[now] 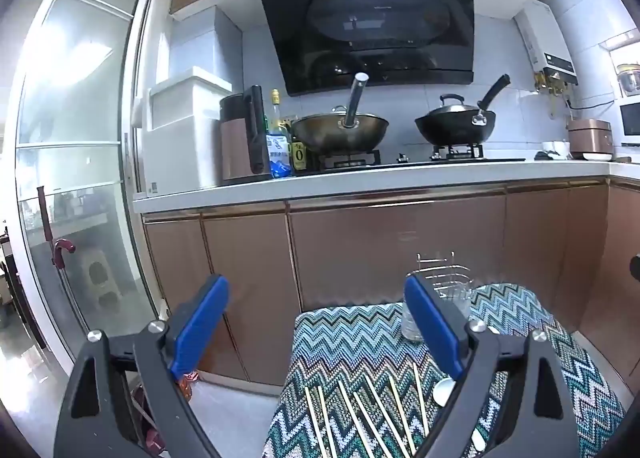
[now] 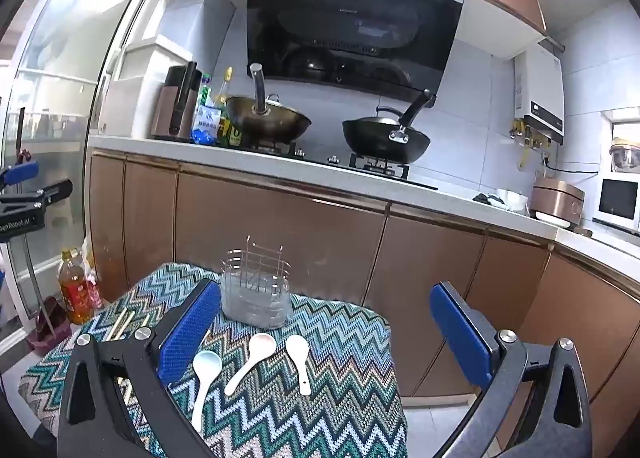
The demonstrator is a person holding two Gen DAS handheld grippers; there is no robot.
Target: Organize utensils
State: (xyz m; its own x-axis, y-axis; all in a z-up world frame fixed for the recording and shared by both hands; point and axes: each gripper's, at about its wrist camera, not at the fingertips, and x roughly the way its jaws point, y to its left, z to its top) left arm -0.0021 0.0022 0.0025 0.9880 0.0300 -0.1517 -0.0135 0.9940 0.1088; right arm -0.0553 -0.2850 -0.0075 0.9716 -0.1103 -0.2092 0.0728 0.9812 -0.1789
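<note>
Three white ceramic spoons [image 2: 250, 358] lie side by side on a small table covered with a zigzag cloth [image 2: 344, 374]. Behind them stands a wire utensil holder [image 2: 256, 290] with a clear liner, nothing in it. Several wooden chopsticks [image 1: 372, 414] lie fanned on the same cloth [image 1: 352, 342]; a white spoon [image 1: 442, 392] shows by the right finger, the wire holder [image 1: 440, 282] behind it. My left gripper [image 1: 316, 322] hovers open over the chopsticks. My right gripper [image 2: 324, 326] hovers open above the spoons. Neither holds anything.
Brown cabinets [image 1: 384, 242] and a white counter [image 1: 360, 181] with two woks [image 1: 340, 129] run behind the table. A sliding glass door [image 1: 72, 145] stands at left. Bottles [image 2: 74, 286] sit on the floor beside the table. The left gripper [image 2: 24, 193] shows at the right view's left edge.
</note>
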